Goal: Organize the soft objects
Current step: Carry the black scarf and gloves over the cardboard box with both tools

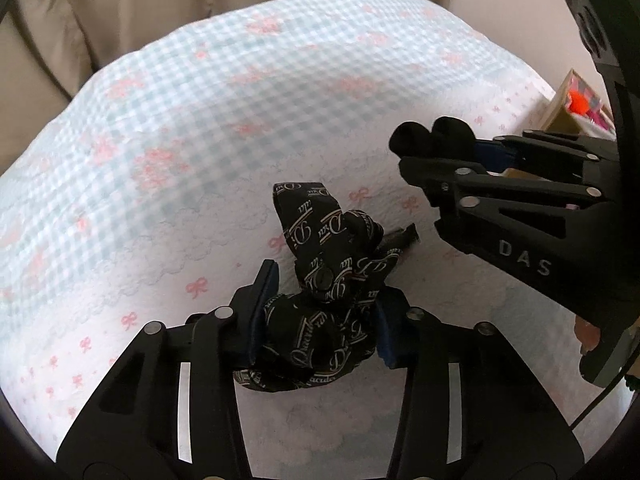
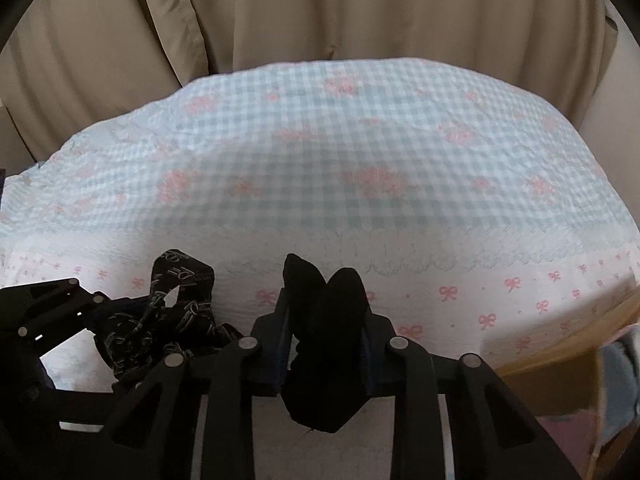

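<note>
Above the gingham bedspread point(image 1: 200, 140), left gripper point(image 1: 320, 320) clamps a crumpled black logo-print scarf point(image 1: 320, 300), its loose end pointing away toward the curtain point(image 2: 320, 12), while right gripper point(image 2: 326, 332) pinches plain black fabric point(image 2: 328, 320) standing upright.

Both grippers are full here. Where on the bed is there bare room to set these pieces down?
The checked middle of the bedspread lies bare up to the curtain, as does the bow-printed strip to the right, toward the wooden edge. It is crowded in the near left: the left gripper clamps the printed black cloth close beside the right gripper with its plain black cloth.
</note>
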Demonstrator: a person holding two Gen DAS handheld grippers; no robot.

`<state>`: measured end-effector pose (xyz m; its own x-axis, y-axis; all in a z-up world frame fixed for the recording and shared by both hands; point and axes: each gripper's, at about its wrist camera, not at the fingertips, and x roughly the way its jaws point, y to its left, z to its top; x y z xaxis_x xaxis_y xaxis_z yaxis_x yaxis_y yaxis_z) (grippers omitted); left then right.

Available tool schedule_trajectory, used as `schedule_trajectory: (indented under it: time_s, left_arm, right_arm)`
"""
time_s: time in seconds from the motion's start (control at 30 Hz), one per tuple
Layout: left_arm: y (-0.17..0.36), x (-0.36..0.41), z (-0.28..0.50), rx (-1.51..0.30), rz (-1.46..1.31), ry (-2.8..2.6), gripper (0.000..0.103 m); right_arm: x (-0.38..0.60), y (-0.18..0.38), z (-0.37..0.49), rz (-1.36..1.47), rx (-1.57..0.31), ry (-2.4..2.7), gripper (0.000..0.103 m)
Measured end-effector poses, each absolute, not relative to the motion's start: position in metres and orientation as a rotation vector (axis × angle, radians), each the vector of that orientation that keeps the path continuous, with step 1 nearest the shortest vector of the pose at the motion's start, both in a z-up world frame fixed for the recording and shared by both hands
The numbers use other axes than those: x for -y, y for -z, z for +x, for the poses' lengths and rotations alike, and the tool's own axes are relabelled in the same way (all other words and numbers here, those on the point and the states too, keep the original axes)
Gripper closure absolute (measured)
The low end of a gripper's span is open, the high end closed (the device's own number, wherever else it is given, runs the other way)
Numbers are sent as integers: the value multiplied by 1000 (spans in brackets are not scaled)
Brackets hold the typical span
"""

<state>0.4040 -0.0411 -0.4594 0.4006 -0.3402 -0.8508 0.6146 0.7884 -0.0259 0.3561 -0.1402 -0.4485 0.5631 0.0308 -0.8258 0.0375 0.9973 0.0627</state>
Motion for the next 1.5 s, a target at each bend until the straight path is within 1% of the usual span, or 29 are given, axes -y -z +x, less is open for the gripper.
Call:
schedule_trajectory:
  time_s: [0.13, 0.27, 0.43, 0.6, 0.77, 0.9, 1.17, 1.33, 1.5]
  left_arm:
    - [434, 32, 394, -970, 288, 598, 65]
    - [400, 23, 378, -938, 274, 580, 65]
    - [340, 10, 346, -903, 237, 551, 65]
    - [271, -1, 307, -874, 199, 516, 65]
    - [229, 2, 277, -900, 103, 502, 65]
    - [198, 11, 249, -893, 69, 485, 65]
    - [163, 54, 214, -887, 8, 462, 65]
    - [152, 106, 202, -877, -3, 423, 65]
    - [159, 162, 202, -909, -36, 355, 65]
  right_arm:
    - [140, 427, 345, 81, -950, -1, 78]
    - [138, 394, 327, 91, -918, -2, 78]
    - [133, 339, 296, 109, -875, -10, 78]
    - [131, 268, 255, 112, -834, -27, 78]
    - [136, 207, 220, 117, -804, -30, 78]
    - [150, 176, 193, 129, -791, -16, 77]
    - [218, 139, 153, 154, -785, 45, 77]
    - [273, 137, 140, 161, -802, 46, 77]
    - [334, 150, 143, 153, -839, 7, 77]
